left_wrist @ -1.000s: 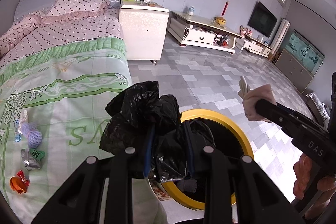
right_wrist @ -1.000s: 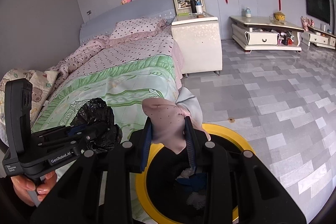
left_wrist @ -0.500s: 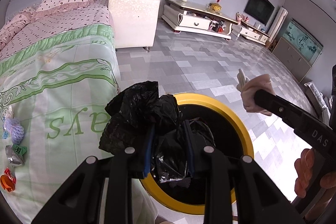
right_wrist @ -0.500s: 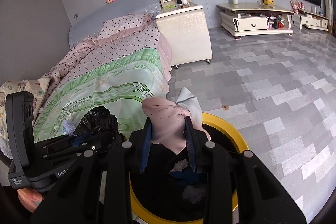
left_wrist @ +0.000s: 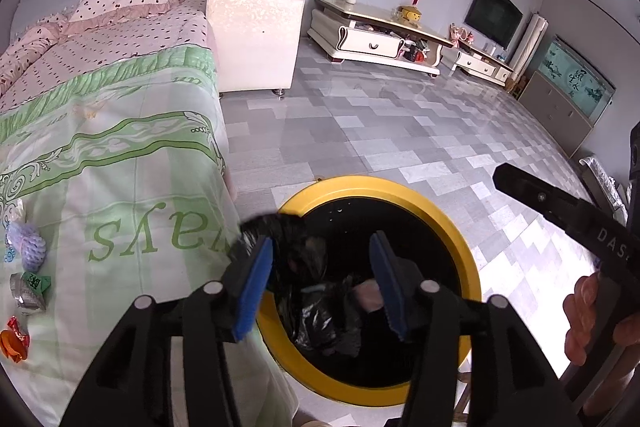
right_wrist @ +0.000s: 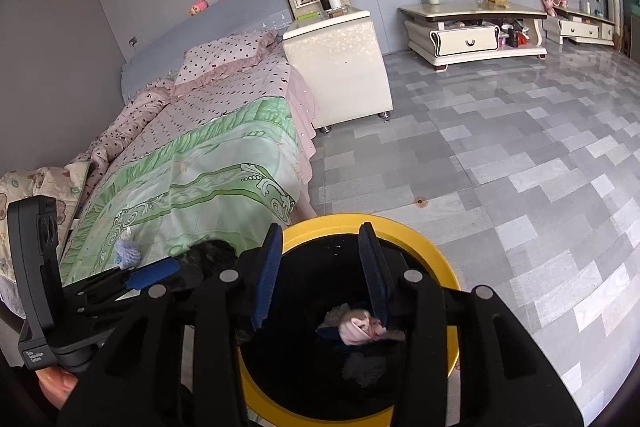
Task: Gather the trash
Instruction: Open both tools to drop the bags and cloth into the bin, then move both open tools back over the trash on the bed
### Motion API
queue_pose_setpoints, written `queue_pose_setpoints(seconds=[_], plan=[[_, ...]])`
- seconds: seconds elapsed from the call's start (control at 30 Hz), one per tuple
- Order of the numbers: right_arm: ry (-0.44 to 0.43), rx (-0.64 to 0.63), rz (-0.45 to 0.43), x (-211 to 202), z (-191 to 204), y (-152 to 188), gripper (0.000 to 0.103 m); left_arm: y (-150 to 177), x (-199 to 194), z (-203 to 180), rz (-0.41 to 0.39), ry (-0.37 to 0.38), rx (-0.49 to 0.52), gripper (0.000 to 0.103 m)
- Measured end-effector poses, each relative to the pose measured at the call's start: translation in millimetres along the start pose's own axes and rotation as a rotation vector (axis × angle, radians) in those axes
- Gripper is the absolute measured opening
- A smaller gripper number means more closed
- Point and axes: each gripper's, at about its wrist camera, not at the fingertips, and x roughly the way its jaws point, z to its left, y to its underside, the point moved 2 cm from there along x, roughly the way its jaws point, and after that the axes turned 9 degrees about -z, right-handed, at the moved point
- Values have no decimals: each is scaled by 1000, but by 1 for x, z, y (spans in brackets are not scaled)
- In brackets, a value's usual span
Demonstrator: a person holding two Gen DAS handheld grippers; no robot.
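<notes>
Yellow-rimmed and round, the trash bin (left_wrist: 456, 231) stands on the grey tiled floor (left_wrist: 360, 131) just beside the near corner of the bed (left_wrist: 120, 155), its inside dark with a black liner. A crumpled black plastic bag (left_wrist: 298, 247) hangs blurred at the bin's left rim, against the blue pad of the left gripper (left_wrist: 320, 279), whose fingers have just been opening and now stand well apart (the right-hand pad is clear of the bag, so nothing is pinched). Down inside the bin lies a wad of pink cloth (right_wrist: 362, 327) among other dark scraps. The right gripper (right_wrist: 320, 271) hovers over the bin's mouth; its fingers have just been opening too, and the gap between them is empty, the pink cloth lying loose below. On the green-patterned bedspread at far left some small items remain: a lilac knitted ball (left_wrist: 30, 247), a silver-and-green wrapper (left_wrist: 30, 287) and a red-orange wrapper (left_wrist: 14, 339).
</notes>
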Motion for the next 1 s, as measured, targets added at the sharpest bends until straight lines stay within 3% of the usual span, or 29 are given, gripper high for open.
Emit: queue_pose_setpoints(seconds=[0.17, 0.47, 0.63, 1.0], plan=[[1, 5, -7, -6, 0, -1, 41, -2, -9, 10, -16, -15, -14, 65], [-27, -21, -17, -16, 24, -4, 49, -7, -34, 34, -58, -58, -28, 69], [-53, -49, -21, -18, 49, -7, 54, -9, -52, 52, -82, -84, -39, 70], [-135, -120, -13, -10, 123, -13, 54, -7, -91, 112, -123, -174, -95, 70]])
